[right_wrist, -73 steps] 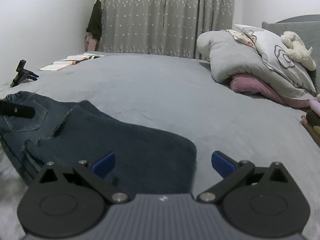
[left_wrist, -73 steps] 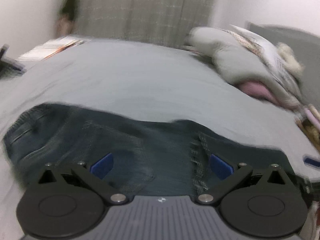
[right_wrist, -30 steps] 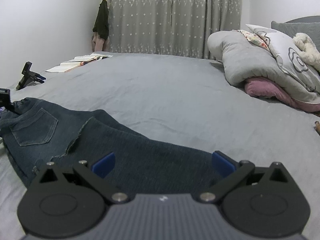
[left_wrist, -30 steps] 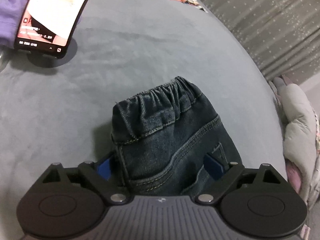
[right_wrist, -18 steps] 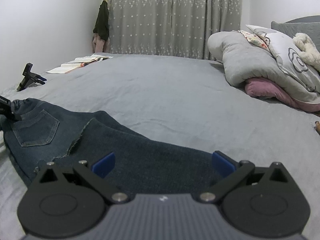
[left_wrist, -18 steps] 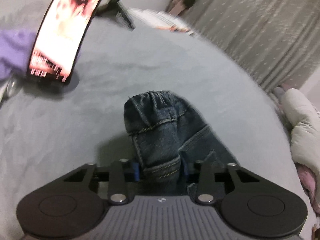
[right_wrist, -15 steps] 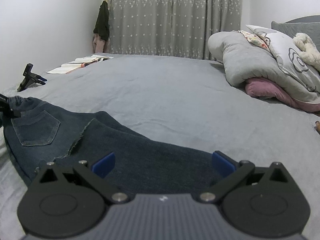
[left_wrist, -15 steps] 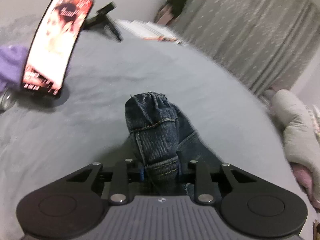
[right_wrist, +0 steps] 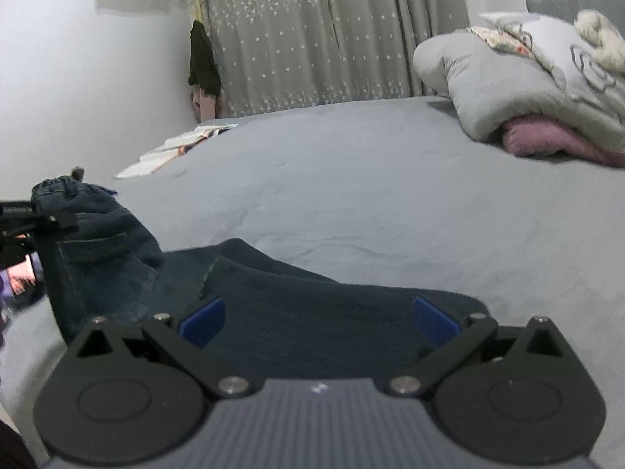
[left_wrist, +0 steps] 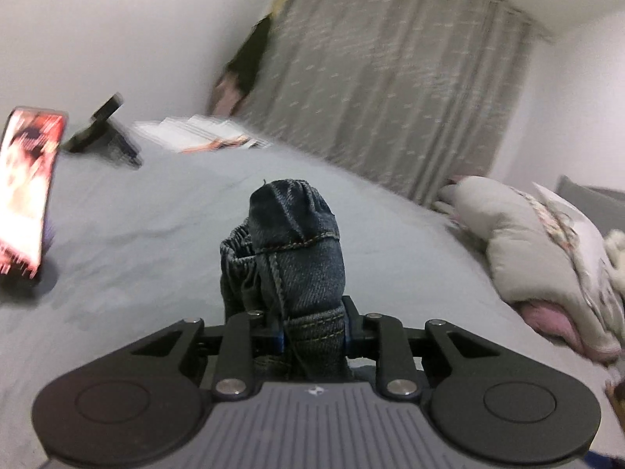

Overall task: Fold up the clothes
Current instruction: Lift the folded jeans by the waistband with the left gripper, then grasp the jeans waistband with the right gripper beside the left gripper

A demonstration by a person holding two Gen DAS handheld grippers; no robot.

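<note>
At the left a phone (left_wrist: 27,191) stood upright on the grey bed (right_wrist: 371,195). The left gripper (left_wrist: 312,334) was clamped narrow on the bunched waistband of the jeans (left_wrist: 297,258) and held it above the bed — the rest lay flat. The right gripper (right_wrist: 318,318) was wide, over the folded denim, pads not pressing. At the right lay a quilt (right_wrist: 508,90).

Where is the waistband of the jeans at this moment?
In the left wrist view the waistband stands bunched at centre, pinched in the left claw above the grey bed, with the phone at far left.
</note>
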